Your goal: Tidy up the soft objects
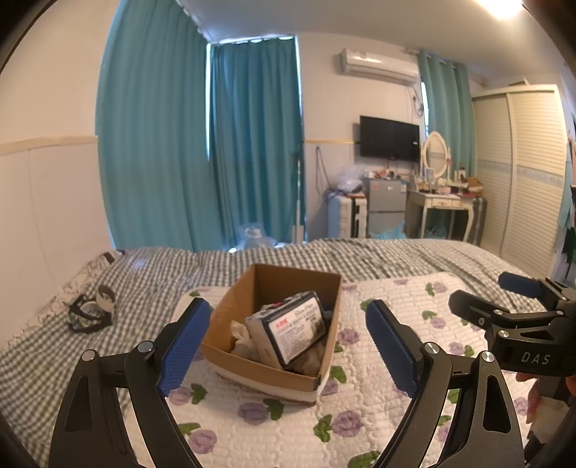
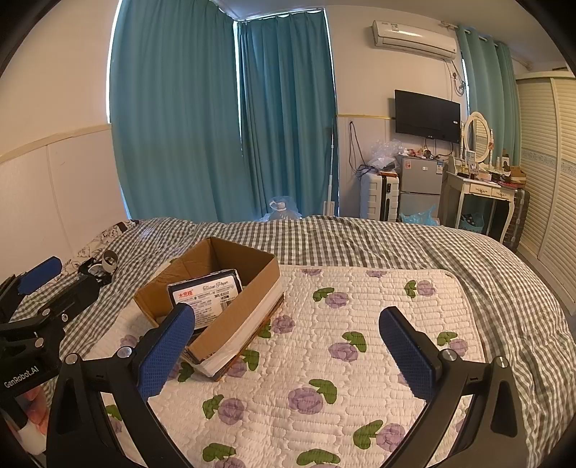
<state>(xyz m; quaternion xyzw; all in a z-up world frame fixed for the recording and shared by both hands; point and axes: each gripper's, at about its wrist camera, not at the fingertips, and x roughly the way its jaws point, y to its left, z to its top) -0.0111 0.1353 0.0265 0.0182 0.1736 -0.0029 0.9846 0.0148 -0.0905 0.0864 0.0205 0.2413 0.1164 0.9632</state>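
I see a big bed (image 2: 360,237) with a gray checked sheet. A white mat with purple flowers (image 2: 360,324) lies on top of it. Teal curtains (image 2: 223,118) hang behind, and a TV (image 2: 426,116) is on the wall. A brown cardboard box (image 1: 273,324) sits on the mat. Inside it a tissue pack (image 1: 293,329) leans on some soft cloths (image 1: 242,333). My left gripper (image 1: 288,342) floats just in front of the box, fingers wide apart, holding nothing. My right gripper (image 2: 288,342) floats over the mat beside the box, also spread wide, holding nothing.

Bright, even; ceiling light (image 1: 504,9) glare top-rt; fisheye warp, dark corners.
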